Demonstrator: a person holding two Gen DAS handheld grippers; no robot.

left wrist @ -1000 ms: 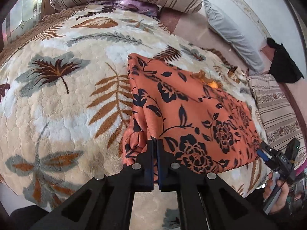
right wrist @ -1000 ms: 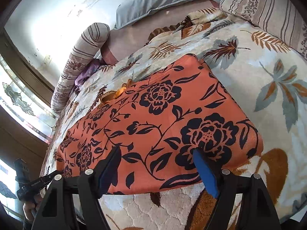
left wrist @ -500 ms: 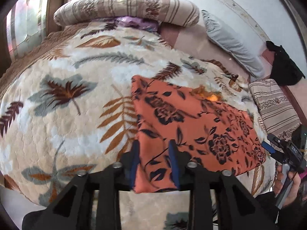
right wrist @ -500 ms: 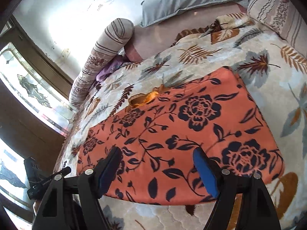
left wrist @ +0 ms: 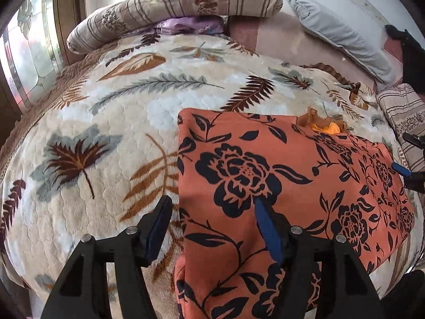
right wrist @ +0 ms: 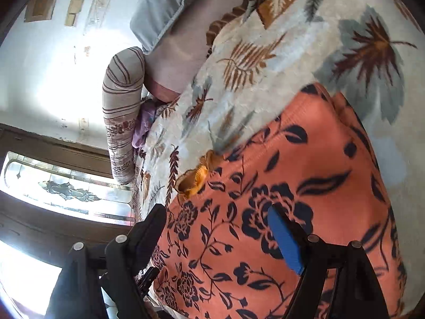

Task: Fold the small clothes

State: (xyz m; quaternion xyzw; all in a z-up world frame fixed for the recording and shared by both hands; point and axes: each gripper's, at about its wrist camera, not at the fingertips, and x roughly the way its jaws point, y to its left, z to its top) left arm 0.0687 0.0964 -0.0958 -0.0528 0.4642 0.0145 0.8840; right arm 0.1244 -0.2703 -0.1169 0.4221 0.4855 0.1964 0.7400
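An orange cloth (left wrist: 279, 186) printed with black flowers lies folded flat on the bed, on a cream blanket (left wrist: 93, 159) patterned with brown and grey leaves. In the left wrist view the cloth fills the area from the centre toward 4 o'clock, its left edge running straight down toward 6 o'clock. A small bunched bit of yellow-orange fabric (left wrist: 324, 125) pokes out along its far edge, at about 2 o'clock.

The left hand-held gripper (left wrist: 212, 220) straddles that left edge: its jaws are opening, one finger over the blanket, the other over the cloth, and the pads press on nothing (the cloth lies loose below them).

The right hand-held gripper (right wrist: 217, 228) stands wide apart over the same cloth (right wrist: 305, 186) and holds nothing; its left finger hangs past the cloth's edge and its blue-padded finger over a black flower. Part of it also shows in the left wrist view at 3 o'clock.

At the head of the bed, toward 12 o'clock, lie a striped bolster (left wrist: 180, 8), a purple cloth (left wrist: 188, 25) tucked under it, and a grey pillow (left wrist: 340, 34) toward 1 o'clock.
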